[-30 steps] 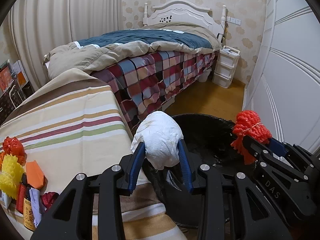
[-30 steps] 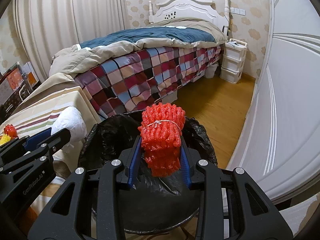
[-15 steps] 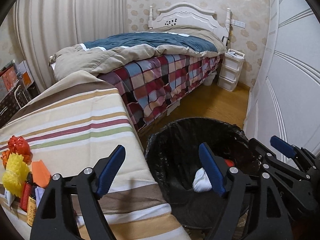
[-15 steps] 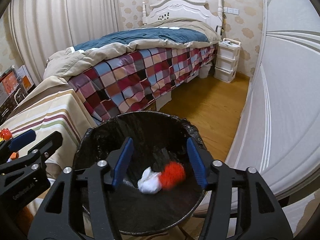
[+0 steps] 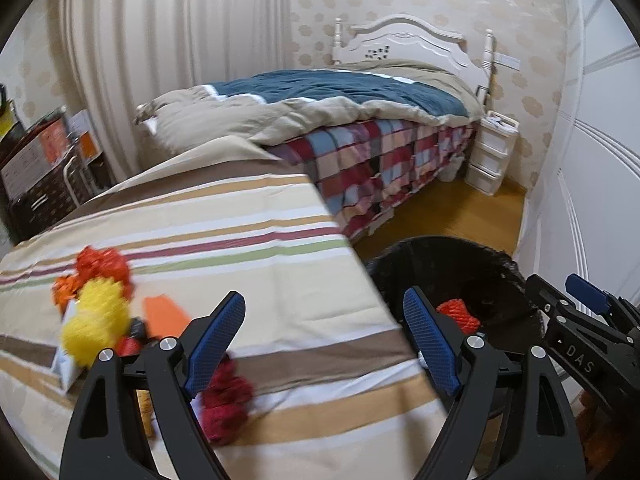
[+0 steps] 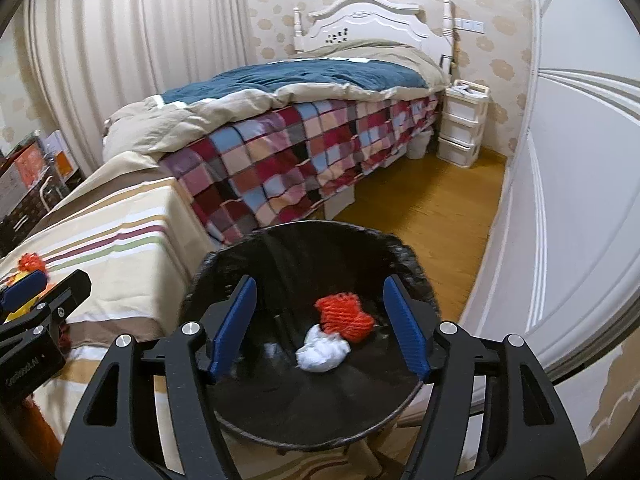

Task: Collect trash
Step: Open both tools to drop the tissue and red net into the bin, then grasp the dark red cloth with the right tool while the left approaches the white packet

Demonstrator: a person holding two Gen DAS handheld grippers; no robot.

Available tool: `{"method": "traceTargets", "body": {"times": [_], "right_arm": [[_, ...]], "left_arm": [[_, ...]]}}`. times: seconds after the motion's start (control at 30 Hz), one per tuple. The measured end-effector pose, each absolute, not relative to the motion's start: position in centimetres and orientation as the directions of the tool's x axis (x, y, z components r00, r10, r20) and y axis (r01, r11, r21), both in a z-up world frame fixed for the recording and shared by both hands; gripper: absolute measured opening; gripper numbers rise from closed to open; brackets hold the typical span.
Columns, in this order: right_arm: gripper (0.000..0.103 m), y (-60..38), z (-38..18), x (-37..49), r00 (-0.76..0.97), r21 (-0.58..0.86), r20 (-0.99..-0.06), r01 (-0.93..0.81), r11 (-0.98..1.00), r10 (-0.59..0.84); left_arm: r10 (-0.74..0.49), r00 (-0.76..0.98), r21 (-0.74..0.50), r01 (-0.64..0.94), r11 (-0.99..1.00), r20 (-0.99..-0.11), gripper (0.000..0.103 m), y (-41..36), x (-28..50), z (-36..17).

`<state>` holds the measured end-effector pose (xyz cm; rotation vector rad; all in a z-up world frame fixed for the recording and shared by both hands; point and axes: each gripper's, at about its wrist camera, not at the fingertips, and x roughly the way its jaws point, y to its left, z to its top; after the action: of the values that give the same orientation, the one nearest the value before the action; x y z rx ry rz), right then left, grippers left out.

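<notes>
A black-lined trash bin [image 6: 416, 276] stands on the floor beside the striped table [image 5: 248, 240]. In its bottom lie a red foam net [image 6: 345, 317] and a white crumpled wad [image 6: 322, 350]. My right gripper [image 6: 318, 330] hangs over the bin, its jaws opening, nothing between them. My left gripper [image 5: 324, 344] is over the table's near edge, its jaws still opening and empty. On the table lie a yellow foam net [image 5: 96, 322], an orange-red net [image 5: 102, 266], an orange paper [image 5: 166, 314] and a dark red net [image 5: 226, 402]. The bin [image 5: 476, 268] and red net [image 5: 458, 314] also show in the left wrist view.
A bed [image 6: 304, 120] with a checked blanket runs behind the table. White wardrobe doors [image 6: 580, 200] close off the right side. A white drawer unit [image 6: 462, 120] stands by the headboard. Boxes and a dark rack [image 5: 44, 176] stand at the far left. Wooden floor [image 6: 424, 208] lies past the bin.
Both grippers opened and dropped the white wad and the red net into the bin. The left gripper then swung left, from over the bin to over the table.
</notes>
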<state>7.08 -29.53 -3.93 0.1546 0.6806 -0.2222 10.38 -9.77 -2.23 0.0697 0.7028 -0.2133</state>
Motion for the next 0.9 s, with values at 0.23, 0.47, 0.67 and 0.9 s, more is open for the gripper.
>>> {"method": "traceTargets", "body": {"times": [0.23, 0.47, 0.67, 0.9], "right_arm": [[0.068, -25.8, -3.5, 6.7, 0.765, 0.083, -0.638, 0.181, 0.980, -0.088], [0.069, -22.0, -3.2, 6.2, 0.767, 0.094, -0.642, 0.106, 0.990, -0.022], [0.069, -18.3, -3.2, 6.1, 0.758, 0.084, -0.651, 0.030, 0.996, 0.032], [0.069, -13.5, -3.4, 6.3, 0.743, 0.065, -0.663, -0.065, 0.996, 0.091]], "left_arm": [[-0.104, 0.760, 0.001, 0.136, 0.991, -0.641, 0.081, -5.2, 8.7, -2.0], [-0.050, 0.765, -0.009, 0.059, 0.998, -0.642, 0.082, -0.7, 7.4, -1.9], [-0.002, 0.763, -0.015, -0.011, 1.000, -0.646, 0.082, 3.3, 6.2, -2.2], [0.048, 0.749, -0.023, -0.085, 0.996, -0.661, 0.082, 7.4, 5.6, -2.7]]}}
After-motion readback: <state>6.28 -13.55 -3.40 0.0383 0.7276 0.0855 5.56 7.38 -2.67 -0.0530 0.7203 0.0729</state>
